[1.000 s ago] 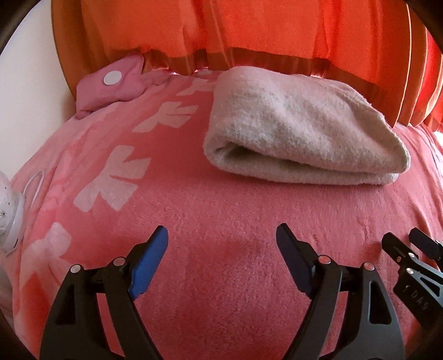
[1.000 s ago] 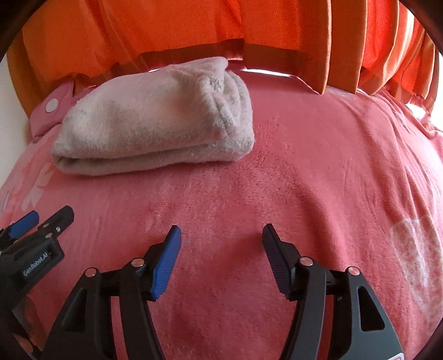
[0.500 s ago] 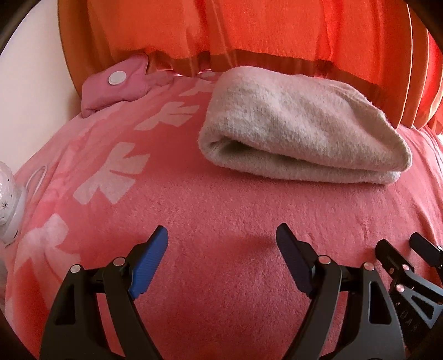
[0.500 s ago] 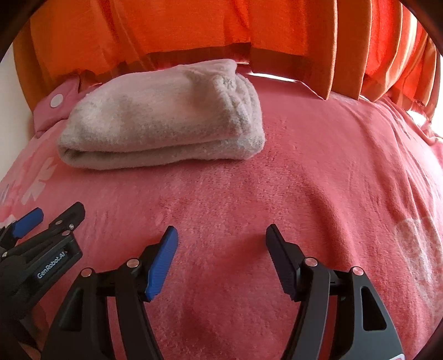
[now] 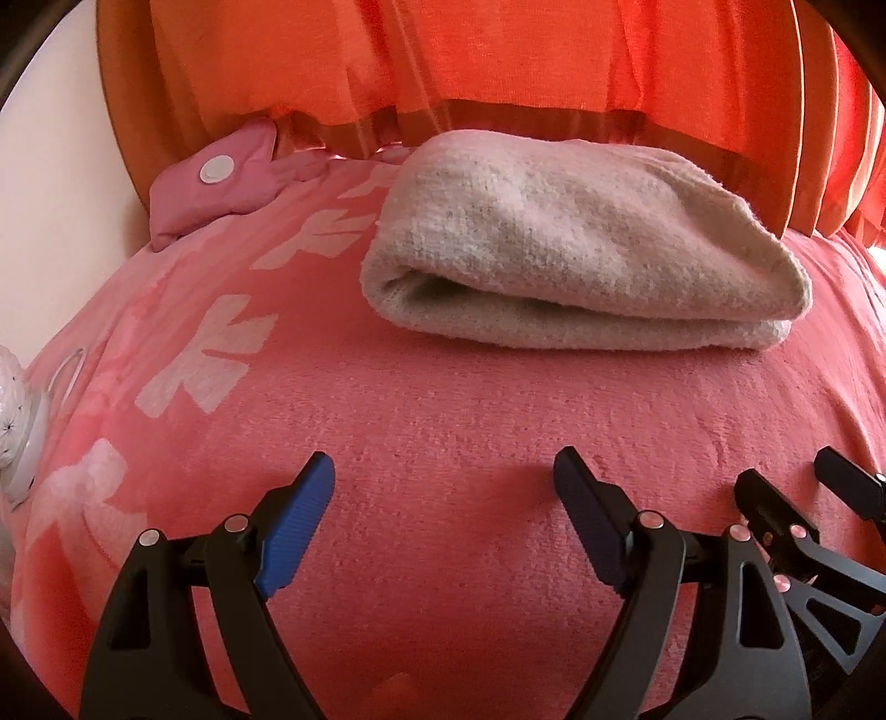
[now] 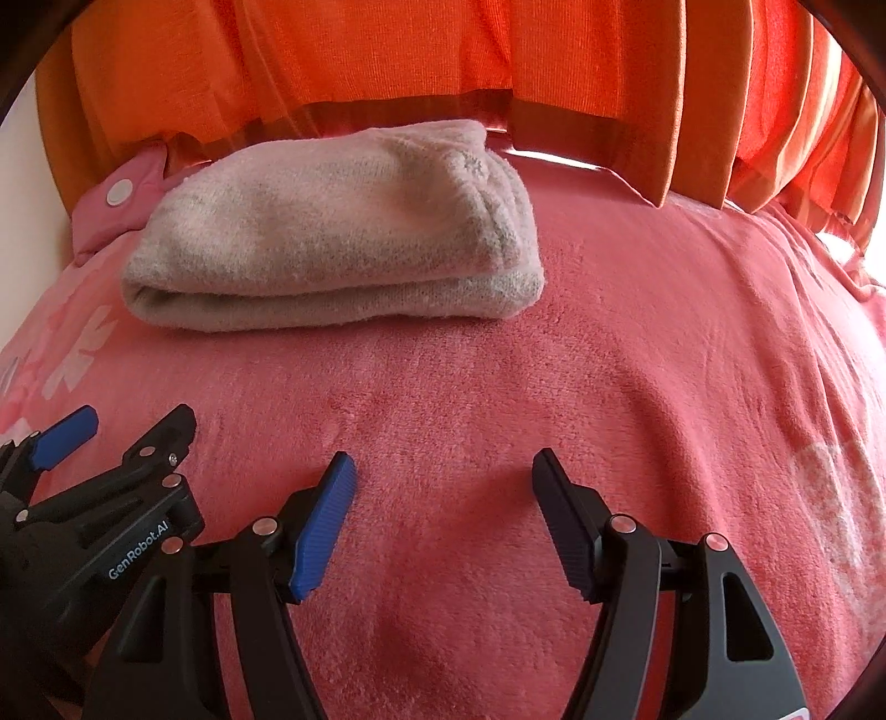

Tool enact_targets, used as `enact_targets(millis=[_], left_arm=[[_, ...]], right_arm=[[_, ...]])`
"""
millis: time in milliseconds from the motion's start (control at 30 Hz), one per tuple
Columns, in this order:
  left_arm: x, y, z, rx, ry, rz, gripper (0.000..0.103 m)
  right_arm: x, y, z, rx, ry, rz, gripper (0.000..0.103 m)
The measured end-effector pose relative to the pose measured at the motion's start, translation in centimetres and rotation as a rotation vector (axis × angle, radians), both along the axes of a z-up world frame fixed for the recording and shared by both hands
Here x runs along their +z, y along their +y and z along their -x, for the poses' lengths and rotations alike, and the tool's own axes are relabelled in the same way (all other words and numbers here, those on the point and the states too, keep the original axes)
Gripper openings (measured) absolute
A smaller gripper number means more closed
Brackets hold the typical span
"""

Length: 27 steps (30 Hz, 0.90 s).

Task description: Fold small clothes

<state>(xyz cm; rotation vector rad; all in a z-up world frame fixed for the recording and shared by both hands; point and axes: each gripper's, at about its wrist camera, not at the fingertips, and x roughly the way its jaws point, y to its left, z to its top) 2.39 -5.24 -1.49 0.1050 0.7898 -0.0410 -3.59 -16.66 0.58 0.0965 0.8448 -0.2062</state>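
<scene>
Near: your left claw [image 5: 443,501] and right claw [image 6: 440,495] hang spread, empty | Mid: pink blanket [image 6: 609,387] may snag a low reach | Far: folded beige garment [image 6: 332,232] by curtain [image 6: 387,50]; pinch one layer, it unfolds.

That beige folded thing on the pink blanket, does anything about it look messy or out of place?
Nothing stands out. The beige garment lies folded in a compact bundle on the pink blanket, near the orange curtain. Both tools are open, apart from it.
</scene>
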Motion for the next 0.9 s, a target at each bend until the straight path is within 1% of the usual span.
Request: enact_targets(millis=[333,900], left_arm=[[-0.02,-0.26,-0.09,-0.003,-0.01,-0.02,0.08],[-0.14,-0.19,-0.27,-0.001,-0.005,-0.024,0.079]], right_arm=[[-0.08,0.38,0.06,-0.013,-0.002,0.006,0.065],[-0.11,0.41,0.13,-0.018,-0.005,0.011,0.065]])
